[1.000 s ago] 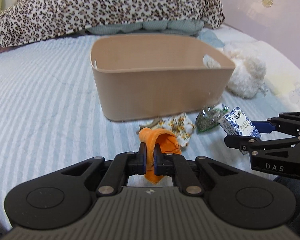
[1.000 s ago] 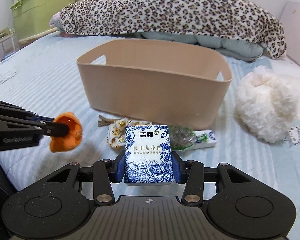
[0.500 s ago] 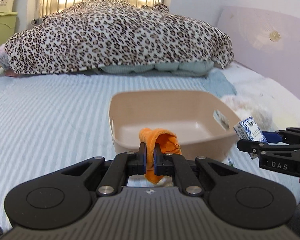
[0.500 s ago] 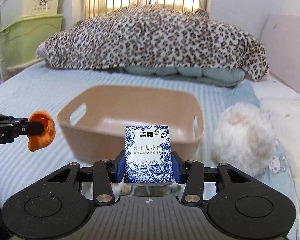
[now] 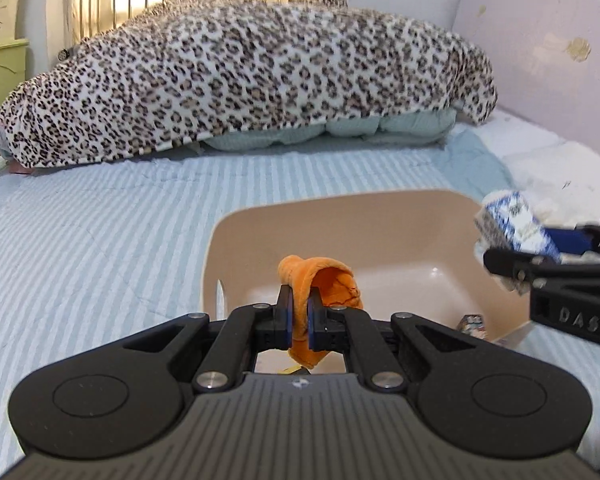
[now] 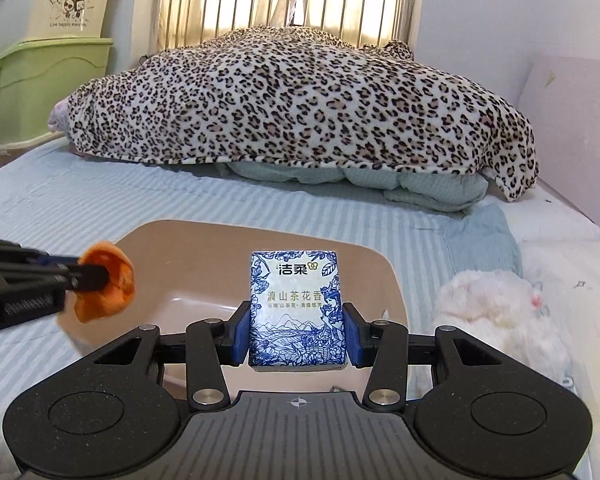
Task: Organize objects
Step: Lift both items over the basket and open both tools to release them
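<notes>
A beige plastic bin [image 5: 364,220] stands on the striped bed; it also shows in the right wrist view [image 6: 204,240]. My left gripper [image 5: 299,320] is shut on an orange cloth [image 5: 328,280] and holds it over the bin's near left part. My right gripper [image 6: 297,334] is shut on a blue-and-white tissue pack [image 6: 296,308] and holds it above the bin's near right side. In the left wrist view the tissue pack [image 5: 512,228] is blurred at the right. The orange cloth [image 6: 108,286] shows at the left of the right wrist view.
A leopard-print blanket [image 5: 240,80] lies heaped across the far end of the bed. A white fluffy toy [image 6: 500,312] lies right of the bin. A small item [image 5: 471,323] lies inside the bin. Green and white storage boxes [image 6: 40,80] stand at the left.
Both grippers have risen and moved forward from in front of the bin to above it, still holding the orange cloth and the tissue pack. The items on the bed have dropped out of view.
</notes>
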Tool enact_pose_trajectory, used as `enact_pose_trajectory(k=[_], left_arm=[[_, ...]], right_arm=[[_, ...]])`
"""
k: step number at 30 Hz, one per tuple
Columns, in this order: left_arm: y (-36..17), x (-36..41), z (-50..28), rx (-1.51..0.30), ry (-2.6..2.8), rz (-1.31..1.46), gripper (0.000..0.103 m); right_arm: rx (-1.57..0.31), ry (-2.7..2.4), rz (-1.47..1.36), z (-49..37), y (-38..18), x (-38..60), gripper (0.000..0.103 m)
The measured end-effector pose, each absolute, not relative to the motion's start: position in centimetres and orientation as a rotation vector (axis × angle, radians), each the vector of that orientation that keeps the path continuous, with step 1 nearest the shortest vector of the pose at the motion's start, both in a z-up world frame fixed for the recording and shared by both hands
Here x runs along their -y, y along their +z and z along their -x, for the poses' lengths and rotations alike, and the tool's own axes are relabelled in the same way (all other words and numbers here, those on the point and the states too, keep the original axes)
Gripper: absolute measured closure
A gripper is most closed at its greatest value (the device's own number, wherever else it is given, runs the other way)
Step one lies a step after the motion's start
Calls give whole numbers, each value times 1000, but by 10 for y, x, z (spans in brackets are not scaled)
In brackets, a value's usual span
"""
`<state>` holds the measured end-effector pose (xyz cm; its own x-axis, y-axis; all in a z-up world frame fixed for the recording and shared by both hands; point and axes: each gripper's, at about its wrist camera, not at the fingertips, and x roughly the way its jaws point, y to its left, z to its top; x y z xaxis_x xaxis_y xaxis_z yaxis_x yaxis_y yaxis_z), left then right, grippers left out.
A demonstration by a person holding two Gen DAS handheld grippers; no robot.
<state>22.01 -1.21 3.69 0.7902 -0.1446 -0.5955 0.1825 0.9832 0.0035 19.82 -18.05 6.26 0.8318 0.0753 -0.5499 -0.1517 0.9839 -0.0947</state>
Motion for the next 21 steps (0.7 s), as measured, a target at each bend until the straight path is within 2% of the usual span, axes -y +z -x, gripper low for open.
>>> enact_pose_trajectory(k=[10,16,19,21], left_arm=[[-6,16,-265,-790,-111,-94,95],[-17,23,-266,-802,-124,-176,95],[-11,21,-264,-800,-130,-150,92],[-4,19,-260,-790,-140,-144,87]], right_arm=[[-657,95,207,-241,31,168,60],[-719,84,223,-250,10,164,60],[-733,70,226,-251,5,165,60],[-728,57,218,-248,8,167,51]])
